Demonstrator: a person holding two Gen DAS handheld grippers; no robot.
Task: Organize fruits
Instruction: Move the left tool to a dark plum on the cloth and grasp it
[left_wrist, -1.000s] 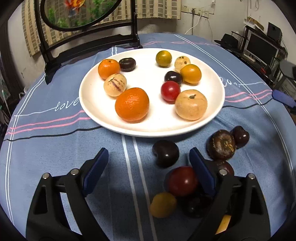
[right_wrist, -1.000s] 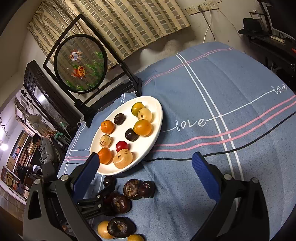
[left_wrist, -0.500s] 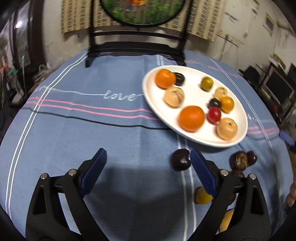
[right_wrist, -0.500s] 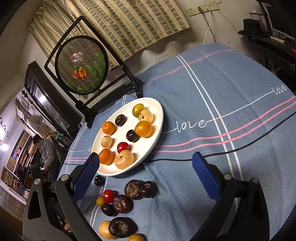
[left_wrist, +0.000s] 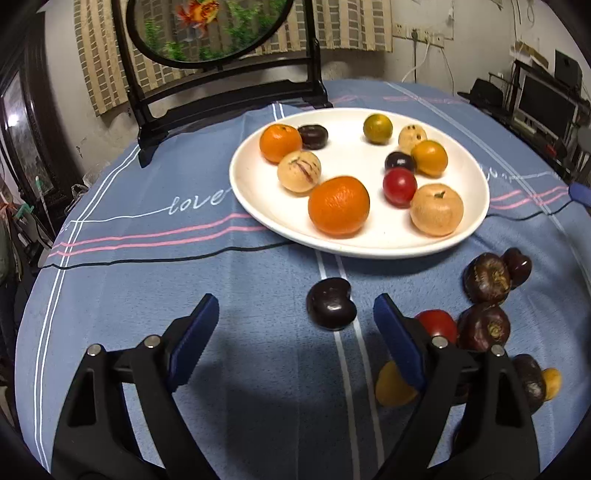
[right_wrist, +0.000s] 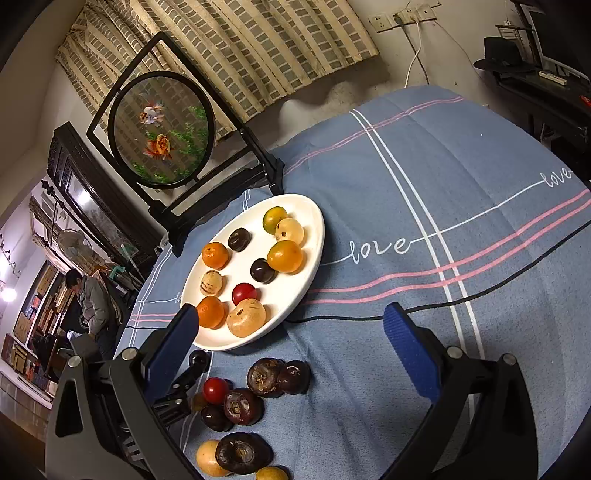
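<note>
A white plate (left_wrist: 258, 192) (right_wrist: 314, 236) on the blue cloth holds several fruits: oranges, beige, red and dark ones. Loose fruits lie in front of it: a dark heart-shaped fruit (left_wrist: 331, 303) (right_wrist: 197, 357), a red tomato (left_wrist: 437, 323) (right_wrist: 215, 390), wrinkled brown fruits (left_wrist: 485, 277) and a yellow one (left_wrist: 393, 386). My left gripper (left_wrist: 295, 308) is low over the cloth with its jaws closing. The dark fruit lies between its tips, nearer the right pad, untouched. My right gripper (right_wrist: 291, 319) hovers open above the plate's near edge, gripping nothing.
A round goldfish screen in a black stand (left_wrist: 221, 29) (right_wrist: 162, 125) stands behind the plate. A desk with a monitor (left_wrist: 546, 99) is at the right. A person (right_wrist: 90, 299) stands far off, beyond the table's left edge.
My left gripper pulled back and swung left away from the loose fruits, then came back in with the dark fruit between its tips. The right gripper has held still.
</note>
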